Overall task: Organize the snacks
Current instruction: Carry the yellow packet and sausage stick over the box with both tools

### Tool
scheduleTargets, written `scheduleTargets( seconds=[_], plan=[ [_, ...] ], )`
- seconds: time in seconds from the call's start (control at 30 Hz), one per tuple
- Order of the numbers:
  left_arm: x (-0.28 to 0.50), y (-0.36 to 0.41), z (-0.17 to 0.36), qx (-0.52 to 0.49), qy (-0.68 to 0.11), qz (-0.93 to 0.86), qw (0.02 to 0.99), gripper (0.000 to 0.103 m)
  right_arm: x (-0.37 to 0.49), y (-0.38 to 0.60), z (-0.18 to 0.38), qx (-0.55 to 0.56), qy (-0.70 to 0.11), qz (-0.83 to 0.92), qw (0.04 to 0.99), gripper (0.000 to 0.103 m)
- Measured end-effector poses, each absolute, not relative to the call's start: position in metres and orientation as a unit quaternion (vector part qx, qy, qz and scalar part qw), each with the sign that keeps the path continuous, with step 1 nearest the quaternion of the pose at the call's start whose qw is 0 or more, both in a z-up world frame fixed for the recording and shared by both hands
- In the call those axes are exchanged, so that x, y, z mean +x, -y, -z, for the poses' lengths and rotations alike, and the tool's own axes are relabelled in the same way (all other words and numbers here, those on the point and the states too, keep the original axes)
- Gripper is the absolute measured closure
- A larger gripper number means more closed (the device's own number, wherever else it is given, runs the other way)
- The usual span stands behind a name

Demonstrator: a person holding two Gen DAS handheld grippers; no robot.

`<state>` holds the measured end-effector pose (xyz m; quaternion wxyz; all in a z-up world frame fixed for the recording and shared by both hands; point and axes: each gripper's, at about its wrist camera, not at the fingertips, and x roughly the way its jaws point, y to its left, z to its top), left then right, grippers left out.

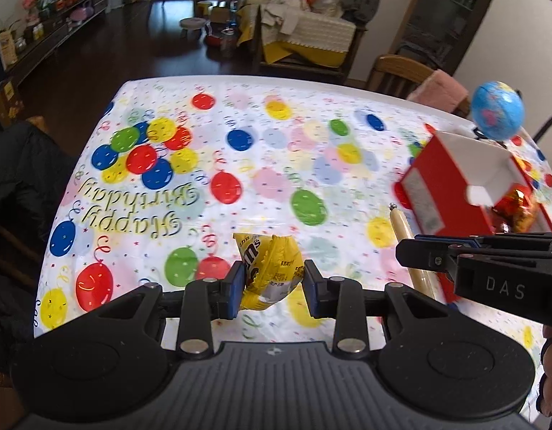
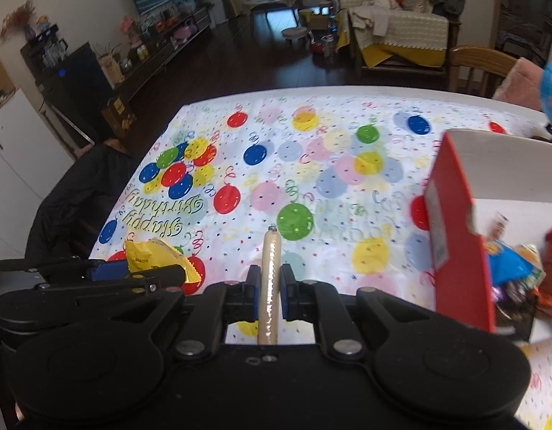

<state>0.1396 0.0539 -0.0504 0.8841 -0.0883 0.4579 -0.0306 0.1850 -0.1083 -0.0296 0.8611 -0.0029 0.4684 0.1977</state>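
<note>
Two snacks are in hand, both lifted clear of the worktop [image 1: 261, 136]. The yellow candy bag [image 1: 270, 272] is pinched between the pads of the left hand-held gripper [image 1: 274, 288]; it's crumpled, with its long axis running up and away from the jaws, tilted a bit left, printed face toward the camera. The sausage stick [image 2: 269, 279], a pale tube with a metal clip at its far tip, is clamped in the right hand-held gripper [image 2: 269, 295], jaws closed tight on its shaft. Its long axis lies straight along the fingers, clip end pointing forward and away, near end running back under the gripper body. In the left wrist view the same stick pokes out at a slant, tip up-left, just beside the red box [image 1: 451, 186]. The box sits at the right of the worktop, open top showing a white lining, and already holds several wrapped snacks: red-gold foil, something blue, some darker wrappers, too blurred to name. A blue globe [image 1: 497, 110] stands behind the box. Progress read: well along. Apart from the two held items, no loose snacks show on the balloon-print cloth in either view, so what's left looks like dropping these two into the box. The box is right of both grippers, with the right one nearer. The stick probably needs tipping nose-down to clear the box wall; the bag is soft and should drop in any way round.
</note>
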Motion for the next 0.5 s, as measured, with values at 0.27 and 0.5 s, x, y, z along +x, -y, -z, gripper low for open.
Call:
scheduleTargets(
  seconds=[0.27,0.5],
  plan=[
    [0.129,-0.017,0.019,-0.062,-0.438,0.061,0.895,0.070,0.161,0.144,0.002,0.014,-0.443,-0.175,0.879,0.094],
    [0.129,0.026,-0.005,-0.050,-0.420,0.073,0.903,0.070,0.159,0.185,-0.019,0.027,-0.422,-0.172,0.890,0.094]
  ],
)
